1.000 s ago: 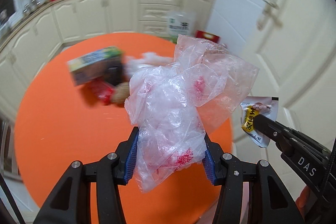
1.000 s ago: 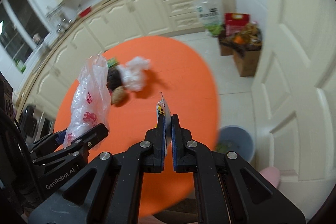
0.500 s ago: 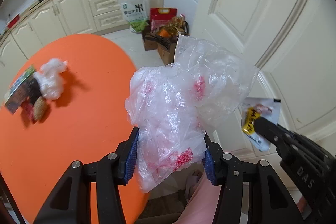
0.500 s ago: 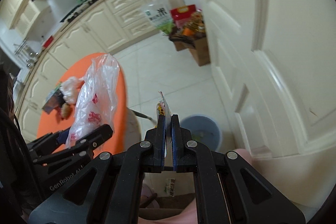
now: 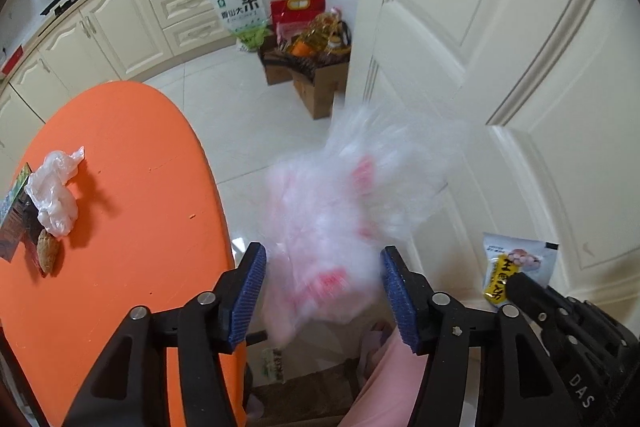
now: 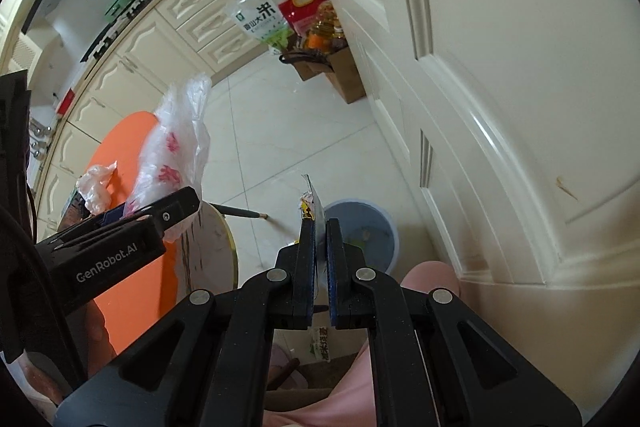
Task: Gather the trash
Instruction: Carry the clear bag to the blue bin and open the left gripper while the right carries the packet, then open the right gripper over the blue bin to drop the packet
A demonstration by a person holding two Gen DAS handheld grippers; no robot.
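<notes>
The left claw (image 5: pixel 322 281) is opening around a blurred, seemingly loose crinkly plastic bag (image 5: pixel 352 203); right claw (image 6: pixel 319 233) pinches a flat foil wrapper (image 6: pixel 314 201).

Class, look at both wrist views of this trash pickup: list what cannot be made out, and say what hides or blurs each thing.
- Crumpled clear plastic bag with red print: motion-blurred between the opening left tongs; print unreadable.
- Blue round bin: contents partly hidden by the right tongs and their white snack packet.
- Printed box on the orange table: cut off by the left view's edge.
</notes>
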